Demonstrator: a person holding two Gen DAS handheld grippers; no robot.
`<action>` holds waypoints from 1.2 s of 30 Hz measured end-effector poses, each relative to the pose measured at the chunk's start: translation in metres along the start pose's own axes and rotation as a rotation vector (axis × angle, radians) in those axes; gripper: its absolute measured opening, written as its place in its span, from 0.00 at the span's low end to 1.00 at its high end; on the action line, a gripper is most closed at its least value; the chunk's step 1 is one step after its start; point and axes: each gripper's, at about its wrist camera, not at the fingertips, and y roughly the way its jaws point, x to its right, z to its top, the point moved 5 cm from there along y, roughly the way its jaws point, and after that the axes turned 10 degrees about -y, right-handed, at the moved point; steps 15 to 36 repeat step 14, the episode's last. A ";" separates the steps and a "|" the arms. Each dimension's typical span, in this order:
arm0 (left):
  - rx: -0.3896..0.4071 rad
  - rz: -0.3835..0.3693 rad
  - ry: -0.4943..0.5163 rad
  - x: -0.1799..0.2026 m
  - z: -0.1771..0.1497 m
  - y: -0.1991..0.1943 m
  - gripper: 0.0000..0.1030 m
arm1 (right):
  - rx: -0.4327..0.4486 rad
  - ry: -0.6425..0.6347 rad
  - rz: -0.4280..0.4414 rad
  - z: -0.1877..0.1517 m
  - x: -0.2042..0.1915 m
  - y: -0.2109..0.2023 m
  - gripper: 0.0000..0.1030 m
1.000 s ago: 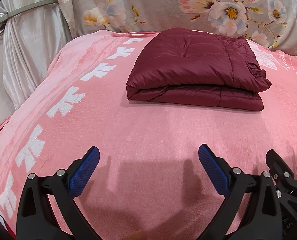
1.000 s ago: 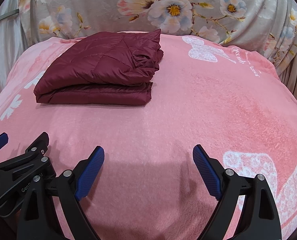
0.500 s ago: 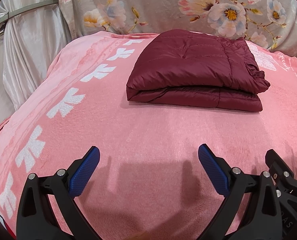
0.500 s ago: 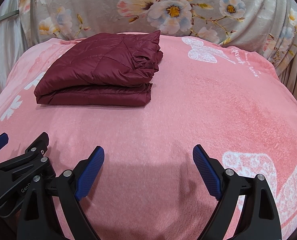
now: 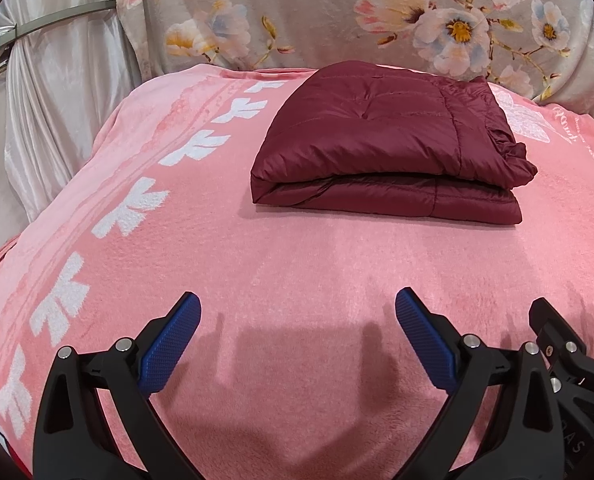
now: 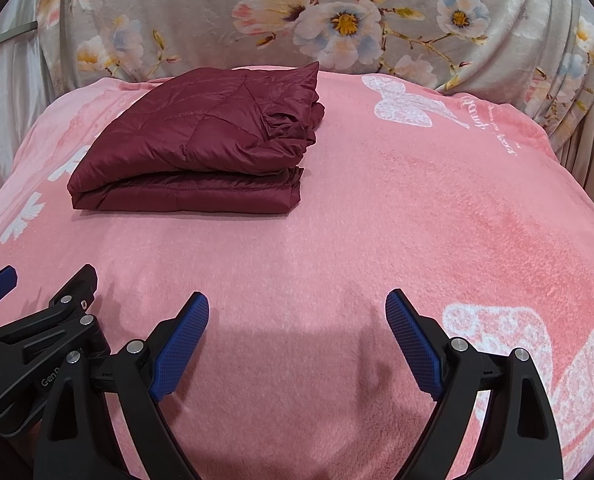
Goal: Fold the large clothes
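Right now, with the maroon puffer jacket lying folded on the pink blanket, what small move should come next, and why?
Probably none on the garment: ease both grippers back and end. The maroon puffer jacket already lies in a compact stacked fold on the pink blanket. The left gripper and right gripper hang short of it, jaws wide apart and holding nothing.

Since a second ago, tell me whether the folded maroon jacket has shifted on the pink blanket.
No. The folded maroon jacket keeps its place beside the blanket's white bow prints.
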 end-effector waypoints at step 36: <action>0.010 0.004 0.000 0.001 -0.001 0.000 0.92 | 0.002 0.000 -0.002 0.001 0.000 -0.002 0.85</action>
